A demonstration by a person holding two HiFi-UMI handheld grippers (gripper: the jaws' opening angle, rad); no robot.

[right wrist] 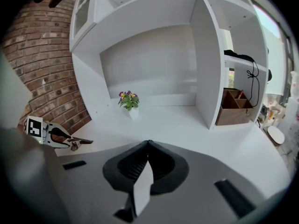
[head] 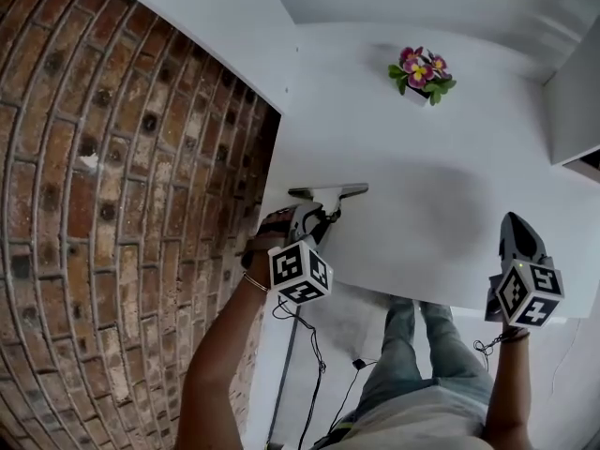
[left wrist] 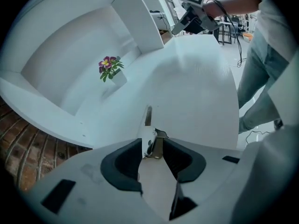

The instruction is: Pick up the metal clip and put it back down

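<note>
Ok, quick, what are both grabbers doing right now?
Left gripper: shut on the metal clip.
Right gripper: shut, holding nothing.

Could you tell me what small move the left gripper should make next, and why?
Probably ease the clip down onto the table: the left gripper is shut on it, seemingly just above the surface; the right gripper is shut, empty.
</note>
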